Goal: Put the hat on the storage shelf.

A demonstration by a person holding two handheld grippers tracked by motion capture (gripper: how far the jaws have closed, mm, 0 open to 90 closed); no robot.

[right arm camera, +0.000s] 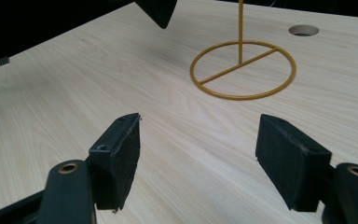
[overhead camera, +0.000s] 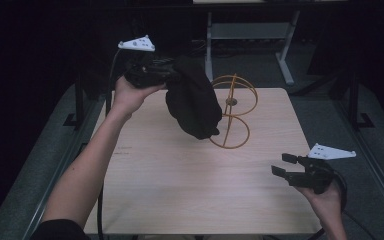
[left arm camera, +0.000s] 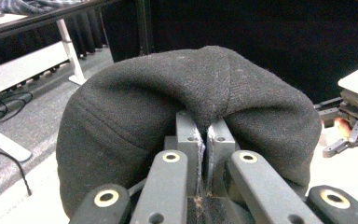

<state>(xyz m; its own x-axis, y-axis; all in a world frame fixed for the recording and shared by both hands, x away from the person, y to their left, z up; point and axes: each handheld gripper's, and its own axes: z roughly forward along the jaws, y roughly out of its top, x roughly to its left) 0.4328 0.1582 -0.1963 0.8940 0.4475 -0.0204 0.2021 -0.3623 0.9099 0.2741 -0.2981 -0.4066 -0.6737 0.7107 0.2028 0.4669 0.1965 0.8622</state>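
Holding a black hat up in the air at the far left of the table, left gripper pinching a fold of its fabric, jaws pressed nearly together with cloth between them. Hanging down and to the right from that pinch, clear of the tabletop, lower edge just in front of the yellow wire stand. Bulging over the jaws in the left gripper view, hat creased where the pads bite.

Probably carrying the hat to the stand, judging by how close they are. Doing it well: keeping the pinch firm on a thick fold so the cloth is not slipping, lifting high enough for the opening to clear the top ring, then lowering with the crown centred over the post. Watching the light stand, likely to tip if the fabric is dragging on a ring.

Further right, standing near the table's far edge, stand base ring flat on the wood.

At the near right corner, right gripper hovering low over the table, jaws spread wide and empty, well apart from hat and stand, free for steadying the base.
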